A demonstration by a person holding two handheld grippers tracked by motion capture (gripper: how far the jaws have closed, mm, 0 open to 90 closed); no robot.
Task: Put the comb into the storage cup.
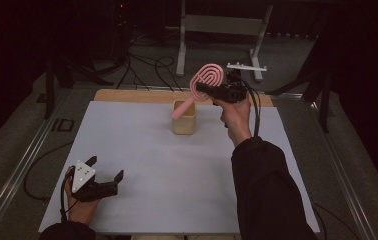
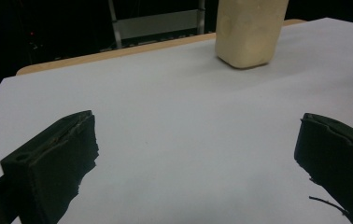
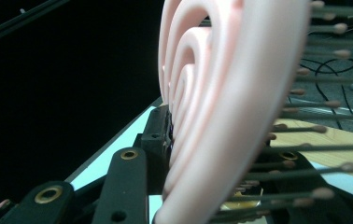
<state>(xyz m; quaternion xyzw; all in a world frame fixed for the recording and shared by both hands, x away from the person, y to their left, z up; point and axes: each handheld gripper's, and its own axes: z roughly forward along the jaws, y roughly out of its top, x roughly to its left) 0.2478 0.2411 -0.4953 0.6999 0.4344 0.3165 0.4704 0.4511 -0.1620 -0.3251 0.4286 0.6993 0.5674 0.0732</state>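
Right now my right gripper (image 1: 216, 91) is clamped on the head of the pink hairbrush (image 1: 206, 82), holding it up over the far middle of the table (image 1: 142, 145). Its long axis slants down and to the left, so the handle tip sits at the mouth of the beige cup (image 1: 184, 118), which stands directly below the brush. In the right gripper view the pads pinch the ribbed head (image 3: 221, 93) with the bristles sticking out to one side. My right hand is plainly the nearer one; the left gripper (image 1: 108, 176) rests well apart at the near left corner, jaws spread wide and empty, looking across bare table toward the cup (image 2: 249, 32). Nothing stands between brush and cup; only the slant matters.
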